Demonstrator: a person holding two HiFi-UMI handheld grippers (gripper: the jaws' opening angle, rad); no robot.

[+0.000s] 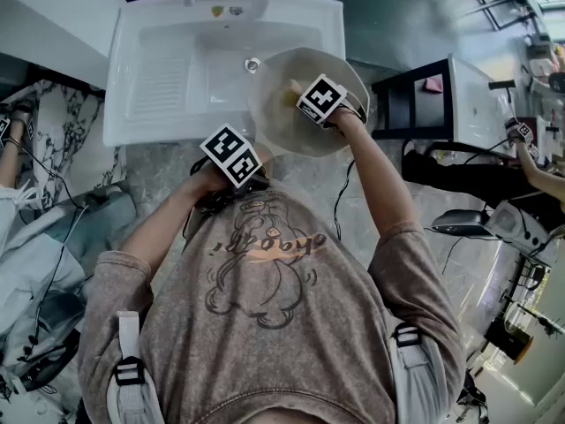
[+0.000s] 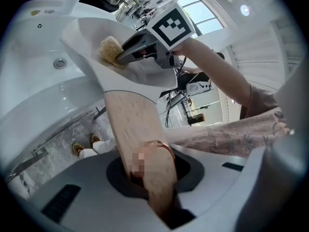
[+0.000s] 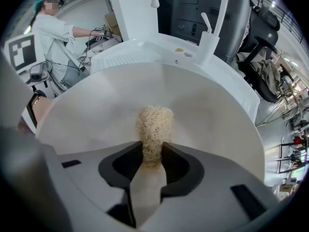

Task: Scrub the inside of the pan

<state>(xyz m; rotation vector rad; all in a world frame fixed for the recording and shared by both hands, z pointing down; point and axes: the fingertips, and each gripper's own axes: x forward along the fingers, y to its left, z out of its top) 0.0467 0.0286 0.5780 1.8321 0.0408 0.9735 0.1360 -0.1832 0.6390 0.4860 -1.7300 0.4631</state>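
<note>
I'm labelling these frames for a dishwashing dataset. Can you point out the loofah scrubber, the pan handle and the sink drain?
loofah scrubber (image 3: 154,127): right gripper view, middle of the fibre wad.
pan handle (image 2: 135,124): left gripper view, flat wooden face, mid-length.
sink drain (image 1: 252,64): head view, centre of the metal ring.

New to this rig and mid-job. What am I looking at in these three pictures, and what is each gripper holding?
There is no robot: a person holds a two-jaw gripper in each hand. The head view looks down from the person's head onto a white sink. The other two cameras ride on the grippers. The left gripper is shut on the pan's wooden handle and holds the pale pan tilted at the sink. The right gripper is shut on a tan fibre scrubber, which rests against the pan's inside.
</note>
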